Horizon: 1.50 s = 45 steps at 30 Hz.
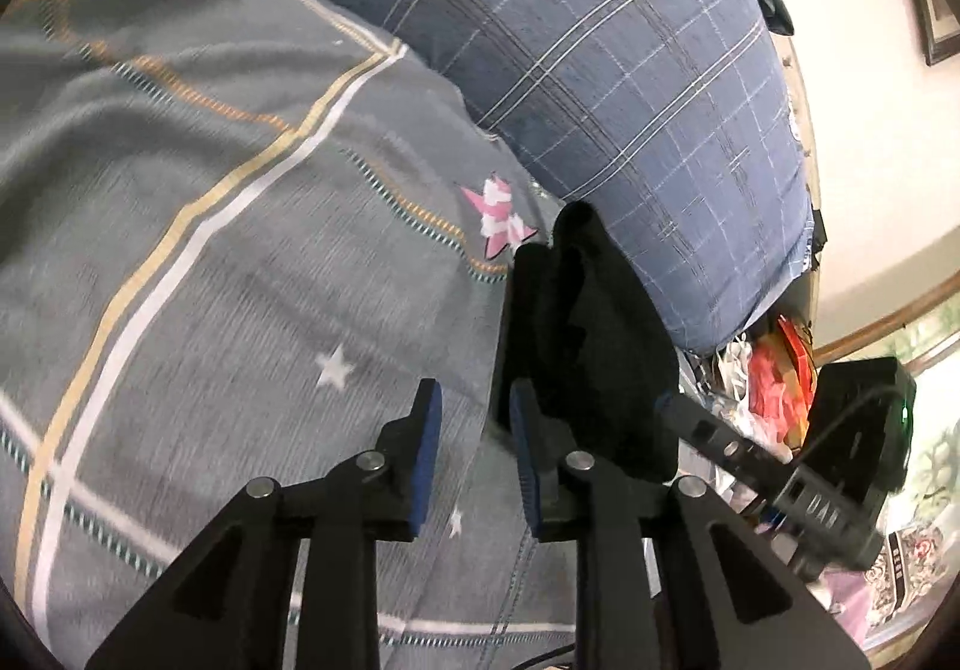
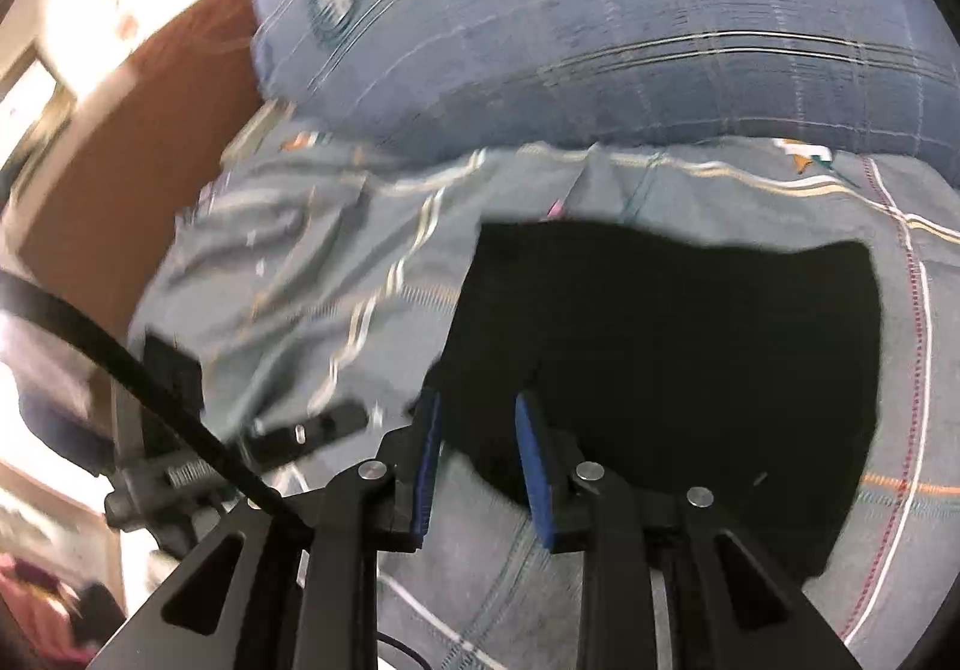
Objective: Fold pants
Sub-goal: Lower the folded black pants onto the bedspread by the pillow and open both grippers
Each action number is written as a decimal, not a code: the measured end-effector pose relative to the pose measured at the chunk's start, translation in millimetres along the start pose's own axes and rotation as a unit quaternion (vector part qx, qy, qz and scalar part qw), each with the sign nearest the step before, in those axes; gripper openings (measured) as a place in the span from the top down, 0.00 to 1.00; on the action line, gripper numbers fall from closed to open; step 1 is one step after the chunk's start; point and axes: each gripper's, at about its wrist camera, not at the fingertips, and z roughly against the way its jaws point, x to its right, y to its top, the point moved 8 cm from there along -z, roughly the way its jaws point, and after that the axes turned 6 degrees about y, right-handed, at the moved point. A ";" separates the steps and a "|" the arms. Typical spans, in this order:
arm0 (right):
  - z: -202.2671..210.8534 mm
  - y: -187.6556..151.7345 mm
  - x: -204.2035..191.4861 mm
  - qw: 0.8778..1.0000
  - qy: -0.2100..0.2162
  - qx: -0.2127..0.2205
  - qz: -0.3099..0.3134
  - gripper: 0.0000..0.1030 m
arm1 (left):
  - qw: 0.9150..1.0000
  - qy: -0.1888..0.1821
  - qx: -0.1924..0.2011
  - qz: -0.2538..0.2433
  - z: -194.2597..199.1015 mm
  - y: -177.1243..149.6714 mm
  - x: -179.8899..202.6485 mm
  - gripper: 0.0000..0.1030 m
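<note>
The bed [image 1: 180, 226], spread with a grey sheet of stripes and stars, fills most of both views, and a big blue checked pillow [image 1: 600, 69] lies along its far side. The black pants [image 2: 660, 346] lie on the sheet just in front of that pillow. In the right wrist view they are a broad, dark, roughly flat patch. In the left wrist view only a bunched black edge of them shows, standing up just beyond the right-hand finger of the left gripper [image 1: 474, 442].

The left gripper has a narrow gap between its blue pads, and only grey sheet shows in that gap, so it holds nothing. The right gripper [image 2: 477, 448] is likewise slightly open over the near edge of the pants, and its pads do not press on the cloth.

The main risk is that either gripper closes on sheet along with the pants, because the dark cloth lies flush on the bedding and the sheet is already rumpled to the left. A pinch of a single layer is also likely, and the fold would then come out skewed. The pillow sits close behind, so a forward sweep could push the pants against it. A black cable [image 2: 120, 364] crosses near the right gripper and might snag.

Both views are blurred. No brand or label can be read, and the pale marks on the left gripper's body, seen in the right wrist view, are illegible.
</note>
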 end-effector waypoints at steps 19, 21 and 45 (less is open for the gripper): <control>13.0 -27.7 -10.3 0.999 -0.014 0.018 0.022 0.53 | 0.999 0.035 0.029 -0.020 26.1 -2.6 -5.3 0.71; 31.5 -27.9 8.2 0.998 -0.043 0.037 0.010 0.53 | 0.999 0.022 0.021 -0.021 24.6 -0.8 1.4 0.71; -40.6 77.0 149.8 0.984 -0.047 0.008 -0.169 0.53 | 0.973 0.094 -0.013 -0.209 -68.7 0.6 105.2 0.67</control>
